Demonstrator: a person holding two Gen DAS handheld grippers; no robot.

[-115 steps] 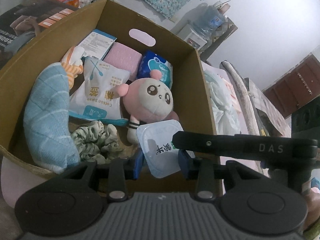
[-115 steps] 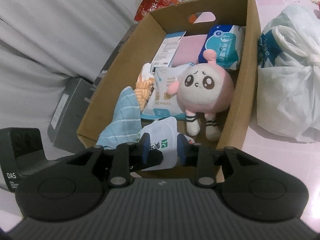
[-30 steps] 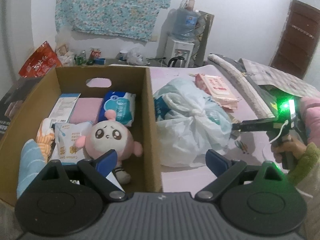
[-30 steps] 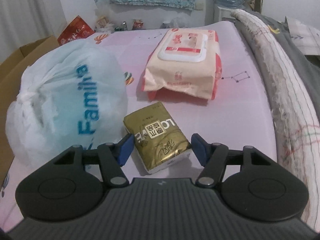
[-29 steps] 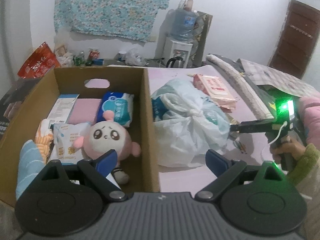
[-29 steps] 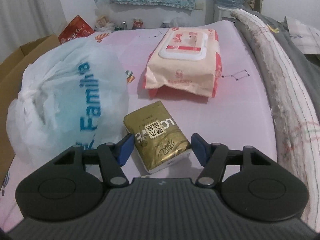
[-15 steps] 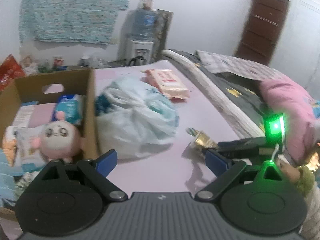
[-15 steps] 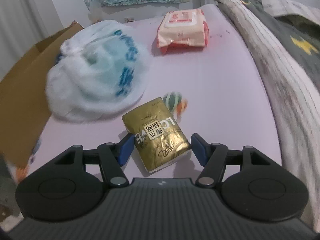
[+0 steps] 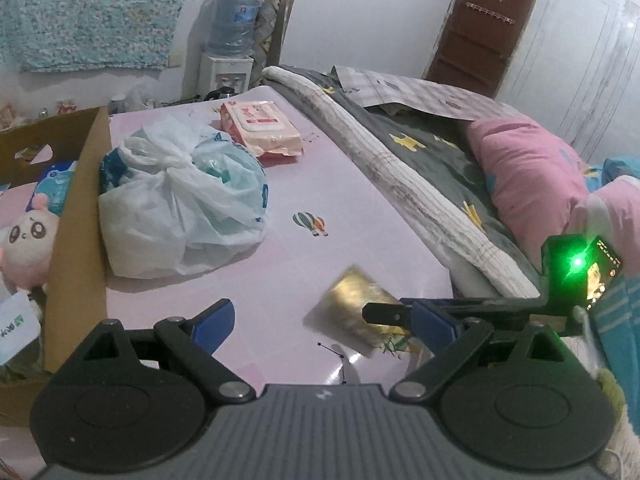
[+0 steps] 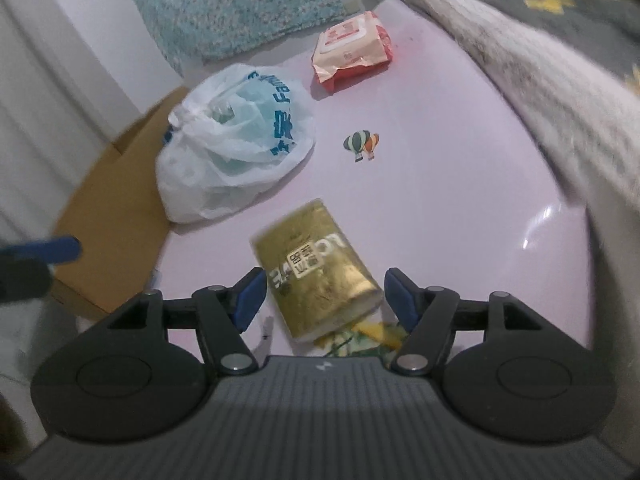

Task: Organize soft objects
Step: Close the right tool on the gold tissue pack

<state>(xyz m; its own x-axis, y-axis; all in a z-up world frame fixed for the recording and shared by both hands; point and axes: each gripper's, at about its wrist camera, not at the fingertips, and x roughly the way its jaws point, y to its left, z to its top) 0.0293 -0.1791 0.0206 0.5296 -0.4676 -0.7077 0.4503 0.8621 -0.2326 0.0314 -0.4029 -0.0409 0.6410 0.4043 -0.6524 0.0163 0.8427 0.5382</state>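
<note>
Two grippers show, one per hand. The right gripper (image 10: 323, 300) has its blue pads spread, and its jaws have just been opening; the gold pack (image 10: 318, 270) lies between them on the pink sheet (image 10: 440, 168) with a gap at each side, so it is released, not pinched. Motion blur smears the pack's far end, and its near end is cut off by the gripper body. In the left wrist view the same pack (image 9: 352, 306) is a blurred gold patch, partly hidden behind the right gripper's finger. The left gripper (image 9: 324, 322) is spread wide and holds nothing.

One box (image 9: 76, 240) stands at the left edge of the sheet, cut off by the frame, so most of its contents are out of sight. One pink plush (image 9: 26, 248) peeks over its wall, with one blue packet (image 9: 56, 188) behind it and a white pack (image 9: 16, 326) at the near corner, only partly seen. One tied white bag (image 9: 176, 208) sits just beside the box wall; what it holds is unclear. One wipes pack (image 9: 260, 128) lies beyond the bag. A rolled grey quilt (image 9: 400, 168) borders the sheet on the right.
</note>
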